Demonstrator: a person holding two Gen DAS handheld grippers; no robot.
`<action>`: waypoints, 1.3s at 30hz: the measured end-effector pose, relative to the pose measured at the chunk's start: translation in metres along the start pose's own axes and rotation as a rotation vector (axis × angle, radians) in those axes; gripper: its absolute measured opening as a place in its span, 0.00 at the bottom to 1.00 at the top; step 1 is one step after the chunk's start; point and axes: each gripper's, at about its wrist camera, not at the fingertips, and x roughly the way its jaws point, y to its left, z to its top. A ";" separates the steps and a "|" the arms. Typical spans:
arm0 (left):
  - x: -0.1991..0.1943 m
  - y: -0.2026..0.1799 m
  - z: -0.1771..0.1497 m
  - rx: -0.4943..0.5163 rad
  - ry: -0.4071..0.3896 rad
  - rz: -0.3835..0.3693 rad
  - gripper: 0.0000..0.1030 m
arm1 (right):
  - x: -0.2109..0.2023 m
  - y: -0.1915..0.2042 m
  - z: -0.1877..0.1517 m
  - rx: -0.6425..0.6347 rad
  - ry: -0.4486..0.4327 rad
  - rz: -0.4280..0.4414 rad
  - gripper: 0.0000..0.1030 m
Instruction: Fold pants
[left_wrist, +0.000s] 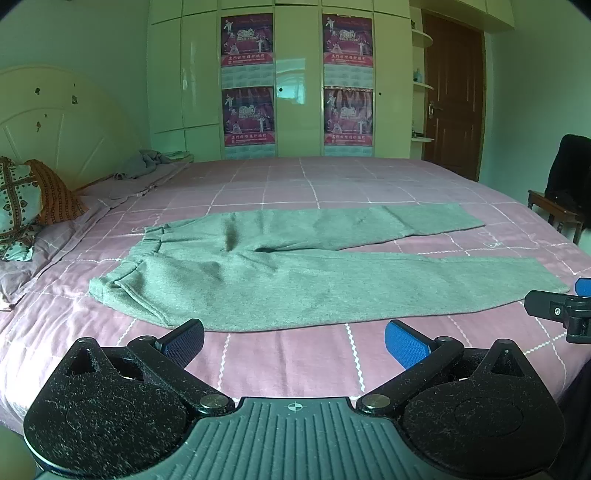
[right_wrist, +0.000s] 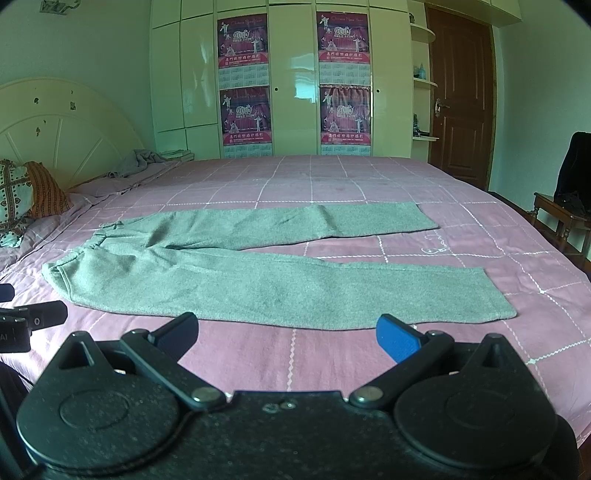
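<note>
Left wrist view shows the pants flat on the bed, both grippers, left and right, near them, spread wide, empty.

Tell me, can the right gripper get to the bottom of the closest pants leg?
Probably yes. The right gripper is open, and only bare bedspread lies between it and the near leg's cuff of the pants.

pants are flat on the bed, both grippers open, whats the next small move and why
Probably lower both grippers to the near leg's edge and pinch it. The grey pants lie spread, legs apart, unfolded; the left gripper and right gripper hover open just short of that edge, holding nothing.
</note>
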 end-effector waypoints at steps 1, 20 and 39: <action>0.000 0.000 0.000 -0.001 0.000 -0.001 1.00 | 0.000 0.000 0.000 0.000 -0.001 0.000 1.00; 0.000 0.001 0.003 0.002 0.001 -0.005 1.00 | 0.001 0.001 -0.002 -0.002 0.000 0.000 1.00; 0.001 0.001 0.001 0.004 -0.002 -0.002 1.00 | 0.001 0.004 -0.003 -0.007 -0.001 0.002 1.00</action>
